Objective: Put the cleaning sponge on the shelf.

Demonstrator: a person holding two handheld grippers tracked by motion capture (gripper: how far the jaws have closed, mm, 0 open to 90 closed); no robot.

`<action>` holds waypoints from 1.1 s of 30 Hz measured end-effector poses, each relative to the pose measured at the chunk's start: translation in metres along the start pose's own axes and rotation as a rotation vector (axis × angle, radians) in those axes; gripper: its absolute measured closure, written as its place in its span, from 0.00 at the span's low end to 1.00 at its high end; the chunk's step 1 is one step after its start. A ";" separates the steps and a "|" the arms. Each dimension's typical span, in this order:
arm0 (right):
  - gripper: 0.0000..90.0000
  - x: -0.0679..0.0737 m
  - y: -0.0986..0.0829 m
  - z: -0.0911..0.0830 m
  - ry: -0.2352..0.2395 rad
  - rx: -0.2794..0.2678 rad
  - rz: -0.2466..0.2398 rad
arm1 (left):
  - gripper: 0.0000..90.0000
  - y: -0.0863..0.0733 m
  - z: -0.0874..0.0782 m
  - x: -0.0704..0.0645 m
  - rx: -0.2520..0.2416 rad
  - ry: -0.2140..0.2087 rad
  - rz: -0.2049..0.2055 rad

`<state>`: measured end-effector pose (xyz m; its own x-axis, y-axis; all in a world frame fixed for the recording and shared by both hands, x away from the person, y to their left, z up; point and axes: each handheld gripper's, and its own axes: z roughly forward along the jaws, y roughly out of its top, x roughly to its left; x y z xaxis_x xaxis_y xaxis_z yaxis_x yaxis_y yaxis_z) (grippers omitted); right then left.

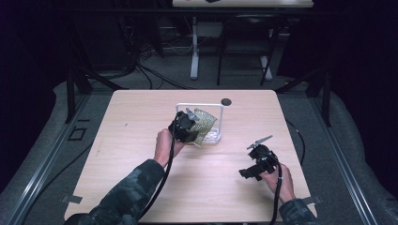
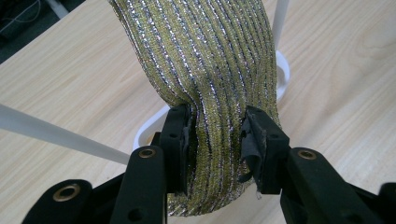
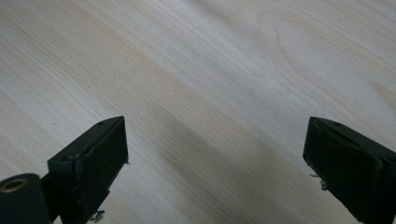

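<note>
The ribbed gold-and-silver glittery cloth (image 2: pixel 205 70) sits at the centre of the high view, draped over the white wire rack (image 1: pixel 220 123) on the pale wooden table (image 1: pixel 141 117). The left gripper (image 2: pixel 215 135) has its 2 black jaws pinched on a fold of it, right by the rack's base. Down at the lower right, the right gripper (image 3: pixel 215 154) hangs over bare wood, jaws spread wide, nothing between them.

Left tongs (image 2: pixel 215 140) clamped, right tongs (image 3: pixel 215 168) agape
</note>
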<state>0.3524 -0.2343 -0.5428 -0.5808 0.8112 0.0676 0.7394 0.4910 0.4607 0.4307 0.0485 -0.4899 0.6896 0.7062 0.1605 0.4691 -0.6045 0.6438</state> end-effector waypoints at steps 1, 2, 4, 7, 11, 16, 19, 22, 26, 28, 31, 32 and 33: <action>0.07 0.000 0.000 0.000 0.002 -0.001 0.002 | 0.70 0.000 0.001 0.000 0.003 -0.003 -0.003; 0.07 0.000 0.000 0.000 0.004 -0.002 0.003 | 0.70 0.001 0.002 -0.001 0.000 0.002 -0.001; 0.07 0.000 0.000 0.000 0.005 -0.003 0.004 | 0.70 0.001 0.005 -0.002 -0.001 0.009 -0.002; 0.07 0.000 0.000 0.000 0.006 0.005 0.005 | 0.70 0.003 0.011 -0.002 0.006 0.026 -0.002; 0.07 0.000 0.000 0.000 0.002 0.001 -0.001 | 0.70 0.004 0.017 -0.003 0.014 0.031 -0.009; 0.07 0.000 0.000 0.000 0.007 0.006 0.006 | 0.70 0.005 0.025 -0.003 0.025 0.041 -0.014; 0.07 0.000 0.000 0.000 0.003 0.002 -0.001 | 0.70 0.004 0.029 -0.003 0.033 0.043 -0.023; 0.07 0.000 0.000 0.000 0.004 0.003 -0.002 | 0.70 0.004 0.034 -0.003 0.048 0.043 -0.026; 0.07 0.000 0.000 0.000 0.004 0.004 -0.004 | 0.70 0.004 0.041 -0.003 0.069 0.045 -0.026; 0.07 0.000 0.000 0.000 0.004 0.003 -0.005 | 0.70 0.004 0.044 -0.003 0.080 0.045 -0.028; 0.07 0.000 0.000 0.000 0.005 0.001 -0.002 | 0.69 0.003 0.047 -0.002 0.088 0.051 -0.037; 0.07 0.000 0.000 0.000 0.005 0.001 -0.002 | 0.68 0.002 0.047 -0.002 0.093 0.055 -0.039; 0.07 0.000 0.000 0.000 0.005 0.001 -0.002 | 0.68 0.002 0.048 -0.002 0.097 0.056 -0.039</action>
<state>0.3525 -0.2344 -0.5432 -0.5842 0.8085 0.0715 0.7386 0.4931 0.4597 0.4570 0.0284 -0.5246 0.6392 0.7476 0.1802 0.5482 -0.6073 0.5751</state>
